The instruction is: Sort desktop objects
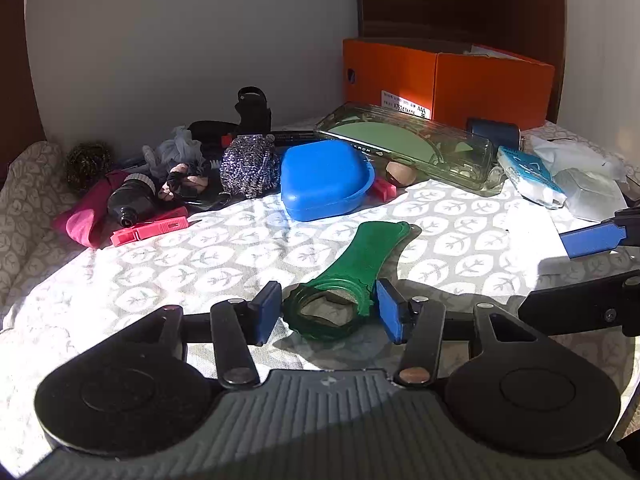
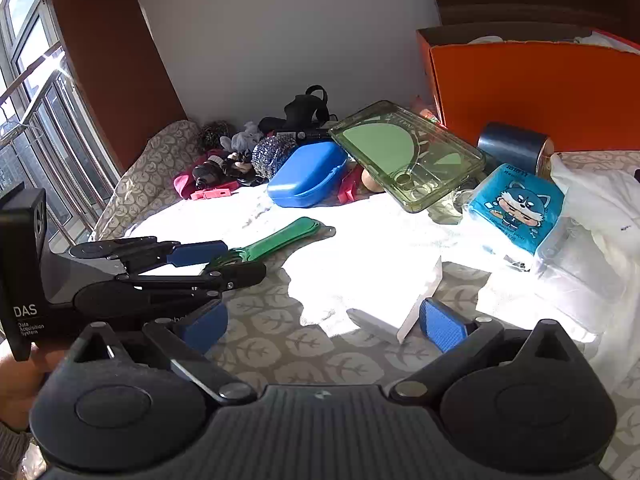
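An open orange cardboard box point(image 1: 448, 80) stands at the far right of a table draped in a leaf-patterned cloth point(image 1: 200, 264), with pale, crumpled contents just showing above its rim. Leaning against it, a clear green-tinted phone case point(image 1: 408, 144) lies tilted, smooth and hard. Just left of that sits a closed, glossy blue plastic box point(image 1: 324, 180) with rounded corners; what it contains cannot be told. To the right lie a blue tissue pack point(image 2: 516, 204) printed with a cartoon dog and a dark blue roll of tape point(image 2: 512, 146). At far left, a heap holds a wiry steel scourer point(image 1: 250, 166), a black bottle point(image 1: 130, 200) and a pink clip point(image 1: 150, 230).

In the near centre, a flat green plastic bottle opener point(image 1: 352, 272) rests on the cloth, its toothed ring end between the blue pads of the left gripper point(image 1: 328, 312), which pinch it at both sides. The right gripper point(image 2: 324, 320) hangs with jaws spread wide over bare cloth, near a white slip of paper point(image 2: 400, 304).
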A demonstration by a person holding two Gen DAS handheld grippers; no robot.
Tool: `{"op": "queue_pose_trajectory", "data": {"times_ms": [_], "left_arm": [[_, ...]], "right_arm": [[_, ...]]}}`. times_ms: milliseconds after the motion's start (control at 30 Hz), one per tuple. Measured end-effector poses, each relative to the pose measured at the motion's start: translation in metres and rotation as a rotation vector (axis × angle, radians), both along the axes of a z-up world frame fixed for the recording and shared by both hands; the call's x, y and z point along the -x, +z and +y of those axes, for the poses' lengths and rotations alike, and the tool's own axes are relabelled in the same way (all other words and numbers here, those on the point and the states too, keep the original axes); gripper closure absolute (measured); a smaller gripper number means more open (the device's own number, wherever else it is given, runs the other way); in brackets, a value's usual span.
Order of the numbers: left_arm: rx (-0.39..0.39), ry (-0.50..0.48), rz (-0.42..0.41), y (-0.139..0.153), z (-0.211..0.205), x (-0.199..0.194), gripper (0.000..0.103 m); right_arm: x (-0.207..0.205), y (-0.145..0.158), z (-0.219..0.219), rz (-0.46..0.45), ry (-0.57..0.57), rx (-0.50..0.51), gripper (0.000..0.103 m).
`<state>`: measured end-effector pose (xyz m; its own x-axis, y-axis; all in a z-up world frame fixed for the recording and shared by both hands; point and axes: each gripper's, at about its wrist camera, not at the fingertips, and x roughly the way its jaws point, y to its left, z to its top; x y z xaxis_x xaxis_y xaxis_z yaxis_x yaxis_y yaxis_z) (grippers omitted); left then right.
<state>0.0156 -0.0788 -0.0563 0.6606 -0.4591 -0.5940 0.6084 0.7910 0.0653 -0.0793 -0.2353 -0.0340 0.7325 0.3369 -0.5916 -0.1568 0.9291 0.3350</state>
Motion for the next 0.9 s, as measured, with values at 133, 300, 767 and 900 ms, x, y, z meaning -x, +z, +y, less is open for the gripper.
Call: {"op": "queue_pose_trajectory", "data": {"times_ms": [133, 300, 767, 900], "left_arm": [[0.005, 0.041, -0.001, 0.0, 0.01, -0.002, 0.05], [0.007, 0.062, -0.005, -0.001, 0.013, -0.006, 0.049], [0.011, 0.074, -0.001, -0.004, 0.012, -0.01, 0.043], [0.004, 0.09, -0.003, -0.003, 0.011, -0.009, 0.042]], "right_arm": [[0.002, 0.004, 0.007, -0.023, 0.039, -0.029, 0.0], [0.012, 0.011, 0.013, -0.094, 0.1, 0.03, 0.0], [-0.002, 0.002, 0.022, -0.29, 0.391, 0.602, 0.0], [-0.022, -0.001, 0.004, -0.19, 0.485, 0.493, 0.0]]}}
